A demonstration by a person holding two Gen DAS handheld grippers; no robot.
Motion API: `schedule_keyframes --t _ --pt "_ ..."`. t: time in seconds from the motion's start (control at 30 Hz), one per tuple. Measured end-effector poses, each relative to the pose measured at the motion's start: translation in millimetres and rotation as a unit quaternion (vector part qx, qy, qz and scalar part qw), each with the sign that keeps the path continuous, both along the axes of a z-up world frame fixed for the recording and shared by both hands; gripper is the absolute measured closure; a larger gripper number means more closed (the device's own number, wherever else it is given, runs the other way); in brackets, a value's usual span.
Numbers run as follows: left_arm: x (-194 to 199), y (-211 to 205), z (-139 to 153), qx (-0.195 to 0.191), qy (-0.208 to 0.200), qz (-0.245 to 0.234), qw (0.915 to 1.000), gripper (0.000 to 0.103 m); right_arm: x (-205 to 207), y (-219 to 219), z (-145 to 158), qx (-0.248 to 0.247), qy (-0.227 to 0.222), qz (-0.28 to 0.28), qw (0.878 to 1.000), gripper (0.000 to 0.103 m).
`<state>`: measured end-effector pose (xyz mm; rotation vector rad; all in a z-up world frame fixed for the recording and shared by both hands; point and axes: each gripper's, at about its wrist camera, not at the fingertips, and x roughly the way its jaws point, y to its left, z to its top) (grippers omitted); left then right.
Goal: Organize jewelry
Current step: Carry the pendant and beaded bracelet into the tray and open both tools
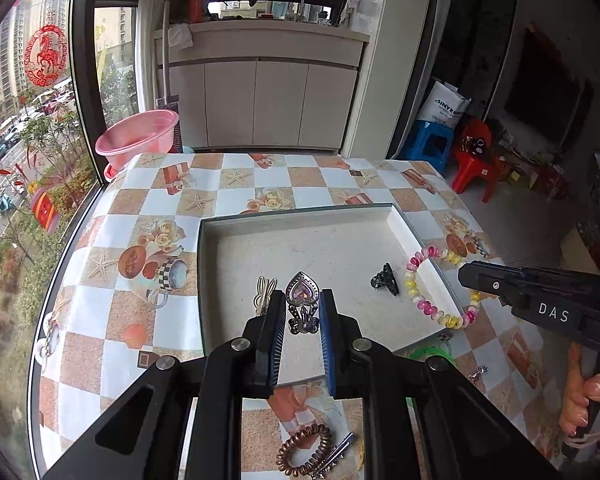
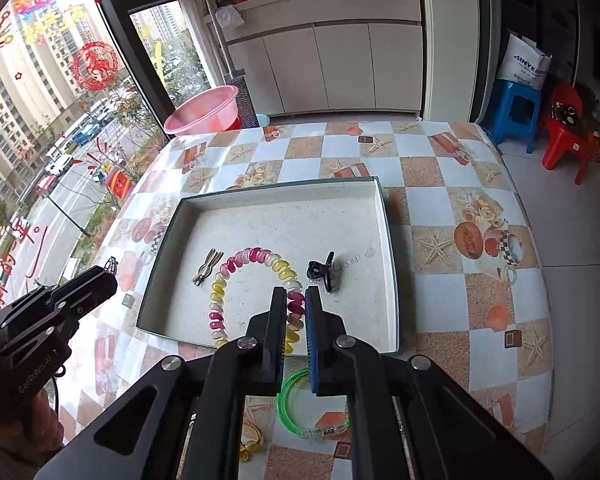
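My left gripper (image 1: 302, 295) is shut on a metal hair clip with a purple heart stone (image 1: 301, 318), held above the near part of the white tray (image 1: 400, 224). My right gripper (image 2: 295, 292) is shut on a pink-and-yellow beaded bracelet (image 2: 256, 256), whose loop hangs over the tray (image 2: 384, 216). From the left wrist view the bracelet (image 1: 420, 304) dangles from the right gripper's tip (image 1: 466, 273) over the tray's right rim. Inside the tray lie a beige clip (image 2: 207, 267) and a black claw clip (image 2: 322, 272).
On the checked tablecloth near the tray's front edge lie a green bangle (image 2: 300, 400), a yellow piece (image 2: 250, 446), a brown spiral hair tie (image 1: 304, 448), a silver hair pin (image 1: 336, 456) and a small silver charm (image 1: 478, 374). A pink basin (image 1: 138, 136) stands beyond the table's far-left corner.
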<state>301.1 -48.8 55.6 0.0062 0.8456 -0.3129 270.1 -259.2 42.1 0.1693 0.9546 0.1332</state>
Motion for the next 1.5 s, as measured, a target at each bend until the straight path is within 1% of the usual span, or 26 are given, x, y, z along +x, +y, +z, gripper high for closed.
schedule_keyframes --t 0.13,0.27,0.4,0.5,0.63,0.73,0.9,1.03,1.1,1.13,1.17,1.2,1.27,1.4,1.47,1.5 --pt "23 -14 -31 0.023 0.026 0.001 0.9994 0.073 21 1 -36 0.019 0.038 -0.002 0.999 0.093" --pt "37 -27 -60 0.053 0.042 -0.001 0.9977 0.073 37 -6 -72 0.04 0.074 -0.013 0.996 0.094" --pt "48 -36 -77 0.07 0.049 -0.001 0.9963 0.073 46 -10 -93 0.036 0.089 -0.019 0.995 0.094" --pt "57 -40 -84 0.081 0.051 0.001 0.9954 0.073 51 -14 -99 0.029 0.089 -0.03 0.995 0.094" --pt "67 -44 -94 0.094 0.057 0.01 0.9939 0.073 58 -18 -100 0.011 0.075 -0.043 0.996 0.094" --pt "72 -48 -100 0.106 0.059 0.013 0.9926 0.073 62 -17 -102 -0.003 0.069 -0.043 0.997 0.094" --pt "72 -54 -110 0.132 0.059 0.012 0.9894 0.073 62 -13 -106 -0.009 0.066 -0.04 0.997 0.093" --pt "71 -55 -110 0.137 0.052 0.013 0.9891 0.073 62 -12 -106 -0.009 0.064 -0.034 0.997 0.092" --pt "72 -56 -110 0.142 0.052 0.014 0.9885 0.073 62 -15 -106 0.001 0.064 -0.034 0.997 0.086" --pt "72 -56 -110 0.145 0.052 0.015 0.988 0.073 62 -16 -106 0.009 0.064 -0.037 0.997 0.073" --pt "71 -57 -110 0.149 0.051 0.016 0.9874 0.073 62 -18 -105 0.018 0.061 -0.04 0.997 0.056" --pt "71 -57 -109 0.152 0.05 0.016 0.987 0.073 61 -20 -102 0.028 0.056 -0.044 0.997 0.052" --pt "70 -57 -108 0.15 0.047 0.015 0.9875 0.073 57 -23 -96 0.051 0.044 -0.044 0.997 0.051" --pt "71 -55 -104 0.133 0.049 0.02 0.9897 0.073 49 -30 -77 0.06 0.018 -0.055 0.997 0.051" --pt "70 -54 -101 0.133 0.044 0.024 0.9898 0.073 45 -36 -69 0.073 0.01 -0.063 0.995 0.051" --pt "71 -54 -100 0.132 0.042 0.026 0.99 0.07 42 -39 -66 0.08 0.006 -0.067 0.995 0.051"
